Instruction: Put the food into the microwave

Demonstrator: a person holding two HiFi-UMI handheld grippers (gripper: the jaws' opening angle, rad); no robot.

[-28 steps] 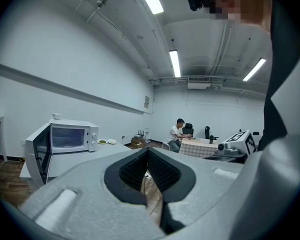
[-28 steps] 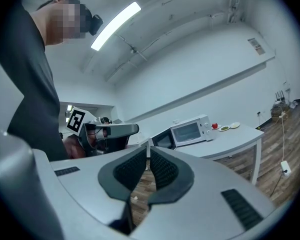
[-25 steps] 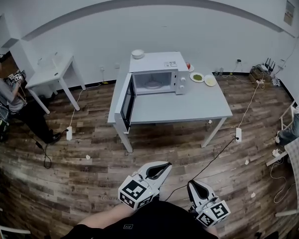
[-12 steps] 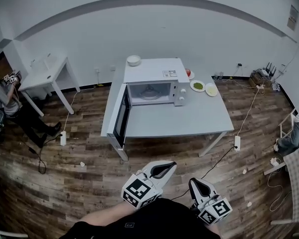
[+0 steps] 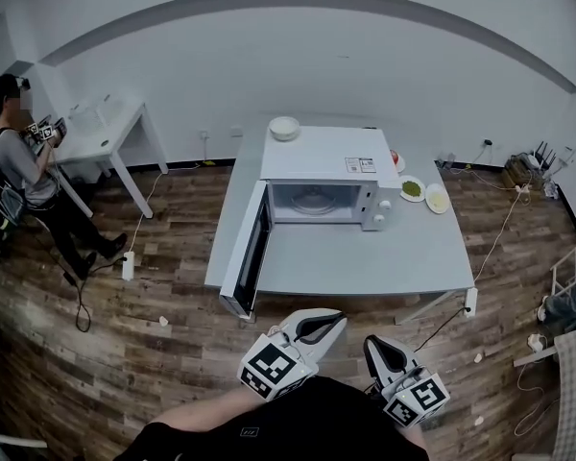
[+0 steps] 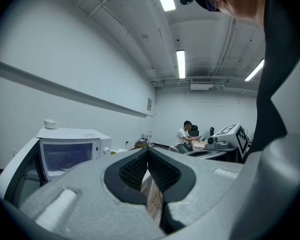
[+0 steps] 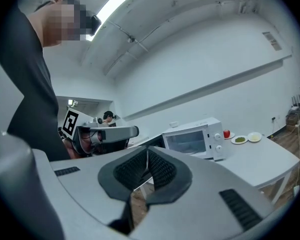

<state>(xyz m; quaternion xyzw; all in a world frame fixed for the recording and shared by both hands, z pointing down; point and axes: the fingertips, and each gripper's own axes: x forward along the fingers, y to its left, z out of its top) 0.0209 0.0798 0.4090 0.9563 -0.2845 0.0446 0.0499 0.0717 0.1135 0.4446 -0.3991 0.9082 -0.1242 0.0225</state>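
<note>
The white microwave (image 5: 323,182) stands on the grey table (image 5: 365,257) with its door (image 5: 251,260) swung open toward me; the turntable inside is bare. To its right lie a plate of green food (image 5: 412,188), a plate of pale food (image 5: 438,200) and a red fruit (image 5: 395,158). My left gripper (image 5: 337,317) and right gripper (image 5: 370,342) are held close to my body, short of the table's near edge, both shut and holding nothing. The right gripper view shows the microwave (image 7: 192,136) and the plates (image 7: 238,140) ahead.
A white bowl (image 5: 284,128) sits on top of the microwave. A second white table (image 5: 106,137) stands at the back left with a person (image 5: 24,176) beside it. Cables and power strips (image 5: 128,265) lie on the wooden floor around the table legs.
The table and microwave have drawn nearer and shifted right in the head view. Both grippers stay low in the picture, still shut.
</note>
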